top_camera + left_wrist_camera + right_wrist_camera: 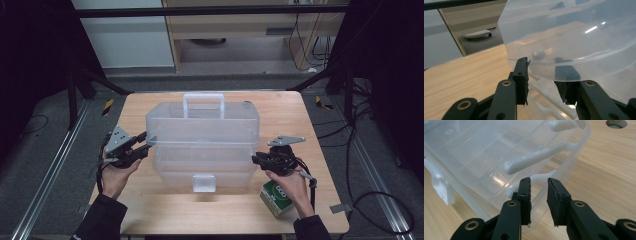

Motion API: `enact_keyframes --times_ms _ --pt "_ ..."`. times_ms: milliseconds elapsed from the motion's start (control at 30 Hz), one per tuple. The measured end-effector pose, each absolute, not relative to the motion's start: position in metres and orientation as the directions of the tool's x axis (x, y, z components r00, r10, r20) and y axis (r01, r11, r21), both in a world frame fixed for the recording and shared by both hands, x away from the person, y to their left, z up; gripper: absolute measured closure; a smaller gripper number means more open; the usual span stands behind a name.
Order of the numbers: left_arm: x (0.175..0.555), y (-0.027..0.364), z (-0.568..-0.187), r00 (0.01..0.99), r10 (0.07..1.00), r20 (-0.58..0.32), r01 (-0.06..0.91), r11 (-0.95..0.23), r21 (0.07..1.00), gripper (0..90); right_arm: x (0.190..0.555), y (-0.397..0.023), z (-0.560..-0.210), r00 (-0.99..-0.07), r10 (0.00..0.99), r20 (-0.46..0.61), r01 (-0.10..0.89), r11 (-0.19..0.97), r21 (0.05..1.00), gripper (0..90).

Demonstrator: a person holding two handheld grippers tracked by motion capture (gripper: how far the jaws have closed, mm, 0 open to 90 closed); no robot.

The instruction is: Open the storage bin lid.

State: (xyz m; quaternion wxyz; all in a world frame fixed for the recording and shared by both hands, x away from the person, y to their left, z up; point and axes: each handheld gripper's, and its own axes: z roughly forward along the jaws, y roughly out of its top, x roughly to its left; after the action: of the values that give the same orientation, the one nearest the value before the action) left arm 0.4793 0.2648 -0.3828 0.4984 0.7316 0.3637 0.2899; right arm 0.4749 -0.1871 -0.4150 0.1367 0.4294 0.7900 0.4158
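Note:
A clear plastic tiered toolbox (202,125) with a white handle (202,102) stands mid-table, its top section raised above the lower trays (202,167). My left gripper (147,141) is at the top section's left end. In the left gripper view the gripper (542,66) straddles that section's rounded rim (574,60). One pad touches the rim from outside and the other shows through the plastic, so a grip is unclear. My right gripper (257,159) is at the box's right end. There the gripper (539,181) stands open, with a white hinge arm (541,175) just past its tips.
A small green-and-white carton (276,197) lies near the table's front right corner, under the right hand. The white front latch (204,182) hangs at the box's near side. A round hole (247,103) is in the wooden tabletop (150,205) behind the box.

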Motion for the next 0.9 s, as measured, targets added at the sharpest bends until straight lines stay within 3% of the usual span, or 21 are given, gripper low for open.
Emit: enact_keyframes --times_ms 900 --pt "0.502 0.259 -0.354 0.523 0.850 0.071 0.203 -0.204 0.958 68.1 0.474 -0.187 -0.415 -0.578 0.801 0.160 0.583 0.267 0.767 74.6"
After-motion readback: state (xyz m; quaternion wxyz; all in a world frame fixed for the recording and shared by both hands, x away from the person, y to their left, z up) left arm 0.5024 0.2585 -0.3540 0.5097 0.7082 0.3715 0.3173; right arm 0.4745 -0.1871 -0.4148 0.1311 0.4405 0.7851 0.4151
